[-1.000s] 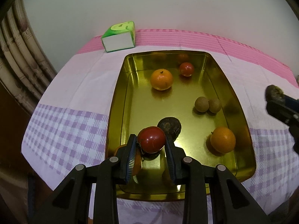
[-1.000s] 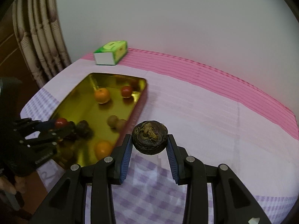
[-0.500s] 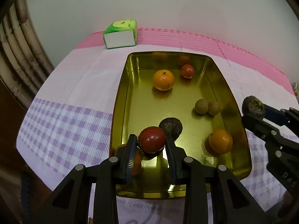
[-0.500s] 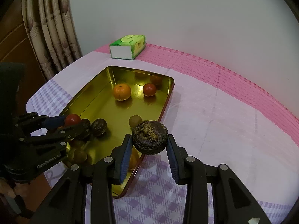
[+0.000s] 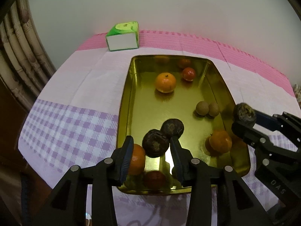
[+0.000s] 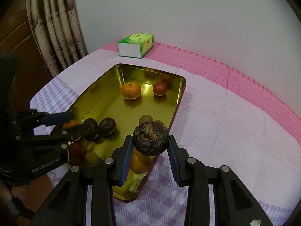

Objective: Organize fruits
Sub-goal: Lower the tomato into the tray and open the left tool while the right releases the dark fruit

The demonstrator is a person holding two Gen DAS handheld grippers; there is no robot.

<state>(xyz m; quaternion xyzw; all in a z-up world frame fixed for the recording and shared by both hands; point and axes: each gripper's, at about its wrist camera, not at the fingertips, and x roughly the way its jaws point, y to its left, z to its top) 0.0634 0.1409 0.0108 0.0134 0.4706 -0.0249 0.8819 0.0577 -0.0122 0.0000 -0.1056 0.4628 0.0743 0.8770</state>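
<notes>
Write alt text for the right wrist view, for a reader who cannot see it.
The right tongs grip a dark wrinkled fruit above the near corner of a gold tray on a checked tablecloth. In the tray lie oranges, a red fruit and other dark fruits, with the left tongs reaching in. A green tissue box stands behind.

**Two cameras, one gold tray**

The left wrist camera sits just behind the left gripper (image 5: 151, 153) and looks forward and down along the gold tray (image 5: 124, 101) from its near short end; it is close. The right wrist camera sits behind the right gripper (image 6: 149, 157) and looks across the tray (image 6: 94, 94) from its right side, near a corner. Both see the tray, the green box (image 5: 123, 35) (image 6: 136, 45), the wall, and each other's gripper.
</notes>
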